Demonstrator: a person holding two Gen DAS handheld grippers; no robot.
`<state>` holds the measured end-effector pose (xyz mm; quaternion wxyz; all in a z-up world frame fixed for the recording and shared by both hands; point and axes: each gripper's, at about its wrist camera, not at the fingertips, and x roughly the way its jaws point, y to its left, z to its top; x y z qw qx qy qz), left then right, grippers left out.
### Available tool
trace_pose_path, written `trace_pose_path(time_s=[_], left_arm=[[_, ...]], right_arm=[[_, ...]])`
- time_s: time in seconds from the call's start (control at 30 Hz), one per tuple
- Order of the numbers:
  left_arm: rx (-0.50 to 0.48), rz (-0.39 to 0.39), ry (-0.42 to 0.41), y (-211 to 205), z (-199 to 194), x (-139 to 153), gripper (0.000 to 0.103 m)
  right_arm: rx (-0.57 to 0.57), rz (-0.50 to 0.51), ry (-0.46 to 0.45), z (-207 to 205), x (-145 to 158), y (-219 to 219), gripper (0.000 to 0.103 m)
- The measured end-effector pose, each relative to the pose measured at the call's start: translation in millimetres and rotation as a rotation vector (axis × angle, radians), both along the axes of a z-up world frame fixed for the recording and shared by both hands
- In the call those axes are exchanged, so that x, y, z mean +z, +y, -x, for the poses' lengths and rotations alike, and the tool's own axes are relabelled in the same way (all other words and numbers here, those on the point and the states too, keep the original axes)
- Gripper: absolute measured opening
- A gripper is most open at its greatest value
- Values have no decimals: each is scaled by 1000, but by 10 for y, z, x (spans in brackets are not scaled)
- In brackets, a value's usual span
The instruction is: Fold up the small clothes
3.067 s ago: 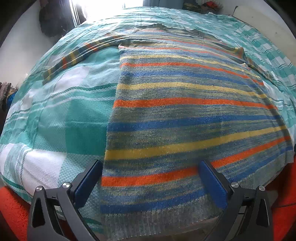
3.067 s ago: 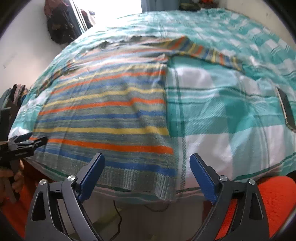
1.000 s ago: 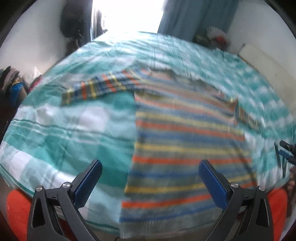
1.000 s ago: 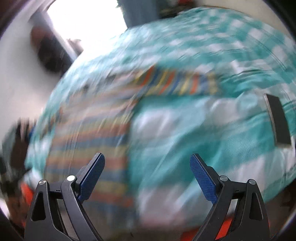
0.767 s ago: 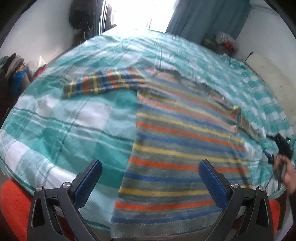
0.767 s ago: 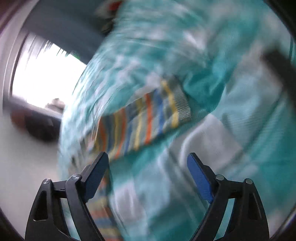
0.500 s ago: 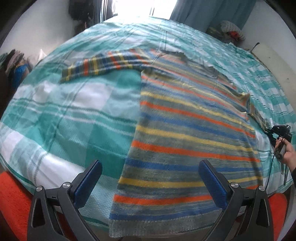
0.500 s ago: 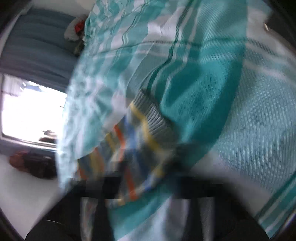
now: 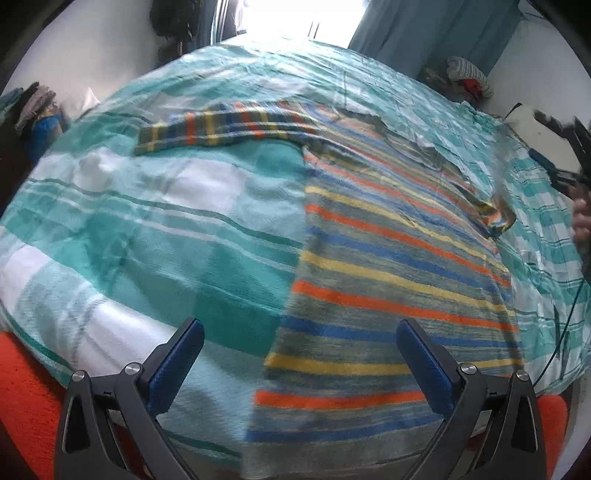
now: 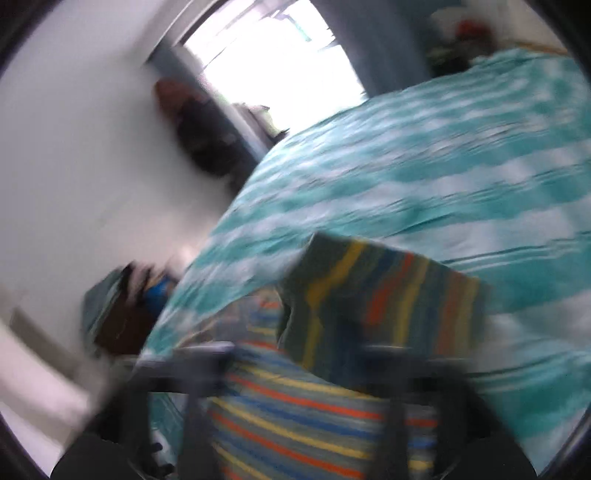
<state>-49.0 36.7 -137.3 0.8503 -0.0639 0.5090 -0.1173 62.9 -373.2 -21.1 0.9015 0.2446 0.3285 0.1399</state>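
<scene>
A striped sweater (image 9: 391, 280) in orange, blue, yellow and grey lies flat on the bed. Its left sleeve (image 9: 221, 127) stretches out to the left. Its right sleeve (image 9: 496, 216) is lifted and folded in over the body. My left gripper (image 9: 299, 358) is open and empty above the sweater's hem. My right gripper (image 9: 565, 162) shows at the far right of the left wrist view. In the blurred right wrist view the raised sleeve (image 10: 384, 299) hangs just in front of the right gripper (image 10: 306, 376); the jaws are smeared, so the grip cannot be told.
The bed has a teal and white checked cover (image 9: 147, 229) over an orange blanket (image 9: 26, 398) at the near edge. A window (image 9: 295, 18), blue curtains (image 9: 436, 33) and piled clothes (image 9: 467, 75) are behind. Clothes (image 9: 33, 110) hang at the left.
My right gripper swung from the hem to the right sleeve cuff and has lifted it over the sweater body. My left gripper pulled back and up from the hem, still open.
</scene>
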Motion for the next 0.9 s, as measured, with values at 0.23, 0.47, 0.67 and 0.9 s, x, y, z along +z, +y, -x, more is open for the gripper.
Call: trace_pose_path(time_s=[0.23, 0.47, 0.67, 0.9], left_arm=[[90, 11, 34, 320, -49, -115, 102], [71, -7, 9, 273, -112, 15, 102], [88, -77, -18, 449, -331, 30, 102], [135, -11, 23, 634, -770, 20, 102]], right_arm=[[-48, -21, 170, -148, -597, -216, 76], [-232, 62, 542, -162, -1887, -782, 30], [-268, 45, 404, 252, -1471, -972, 57], [-136, -11, 434, 138, -1573, -727, 64]])
